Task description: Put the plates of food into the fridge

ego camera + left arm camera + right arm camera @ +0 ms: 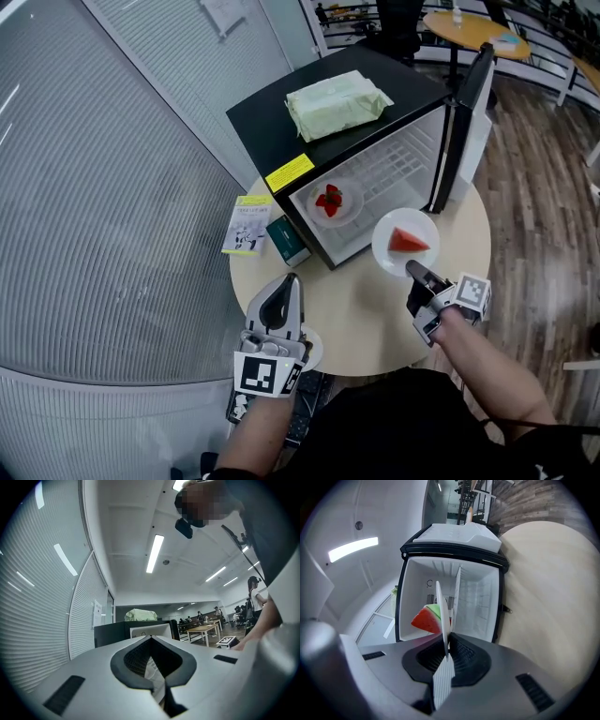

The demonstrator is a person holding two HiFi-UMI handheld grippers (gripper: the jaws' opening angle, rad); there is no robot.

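White plate (389, 246) bearing a watermelon wedge (410, 241) is pinched at its near rim by the right gripper (418, 273), whose jaws are clamped on the edge. It is held flat just before the open fridge (267, 122), evidently so the wedge stays put. A strawberry plate (352, 212) is already seated left on the shelf, and the right side is judged free. The left gripper (284, 286), jaws pressed together on nothing, is held over the near table (366, 314) edge, clear of the path.

Right tool (413, 272) holds watermelon plate (386, 246) before open fridge (258, 122).
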